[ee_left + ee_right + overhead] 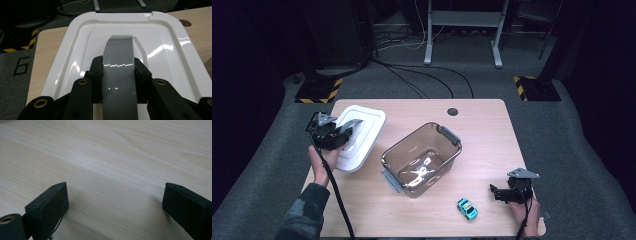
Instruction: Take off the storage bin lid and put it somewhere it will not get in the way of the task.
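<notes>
High view: a light wooden table (pixel 492 130) carries four items. At the left edge lies a white rectangular plastic lid (pixel 364 131) with rounded corners, one corner overhanging the table's side; the left tongs (pixel 343 131) sit over its middle. Left gripper view: the left tongs (pixel 118 67) are clenched on the lid's grey raised handle strip (pixel 119 56), one black jaw pressed to each side of it, with the white lid (pixel 165 47) spread beneath and beyond. Centre of the table in the high view: a clear brownish plastic storage box (pixel 422 159) with grey end latches, open on top, set at an angle, just beside the lid but apart from it. It stands between the two hands. Near the front edge, a small turquoise toy car (pixel 467 208) rests on bare wood, close to the box's front corner and to the left of the right tongs (pixel 495 192). Right gripper view: the right tongs (pixel 115 200) are released, jaws wide apart and low over bare table (pixel 120 157), with no object between them. A round cable hole (pixel 452 111) marks the table's far edge. Grey carpet and black cables lie beyond.
</notes>
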